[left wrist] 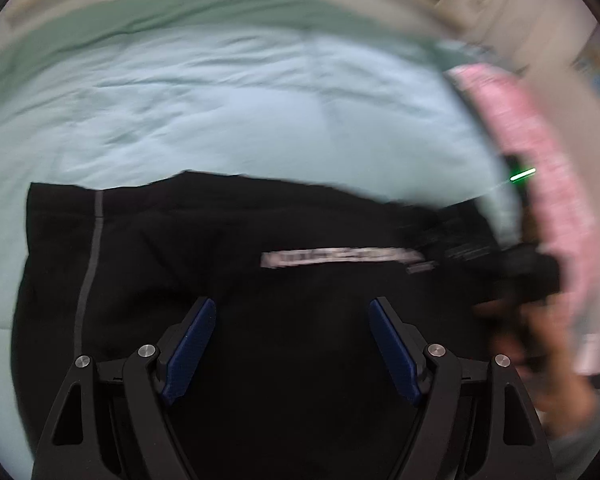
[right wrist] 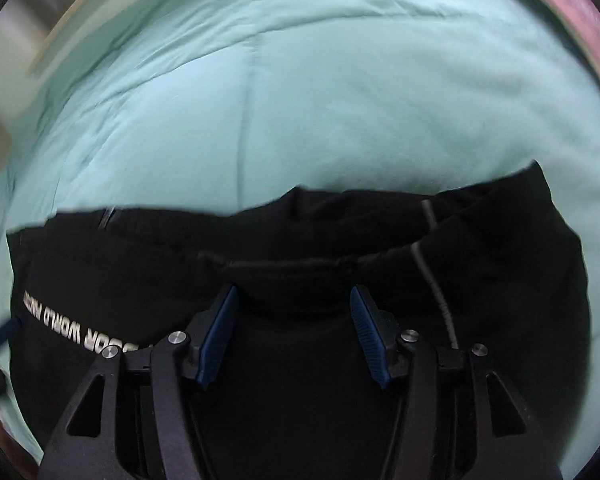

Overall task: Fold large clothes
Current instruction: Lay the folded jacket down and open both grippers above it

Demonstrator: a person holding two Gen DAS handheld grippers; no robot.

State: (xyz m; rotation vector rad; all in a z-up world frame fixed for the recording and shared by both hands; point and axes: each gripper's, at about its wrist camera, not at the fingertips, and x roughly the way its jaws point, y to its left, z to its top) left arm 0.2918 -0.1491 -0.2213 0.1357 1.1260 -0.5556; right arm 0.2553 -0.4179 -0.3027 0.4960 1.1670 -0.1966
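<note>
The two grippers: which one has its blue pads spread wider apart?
The left gripper: its pads gape wide over the black garment. The right gripper stands narrower. Neither pinches any cloth.

Garment [left wrist: 228, 240] spread on bed sheet [left wrist: 220, 100], sheet stretching beyond its far edge, patterned cloth [left wrist: 540, 140] at right

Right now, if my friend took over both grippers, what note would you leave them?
Left gripper: open, empty, over the black garment with white lettering.
Right gripper: open, empty, above the same garment near its ribbed band.
The garment lies bunched, partly folded, on the pale green bedsheet.
Done: both grips let go.
Left: flatten it and finish folding.
</note>
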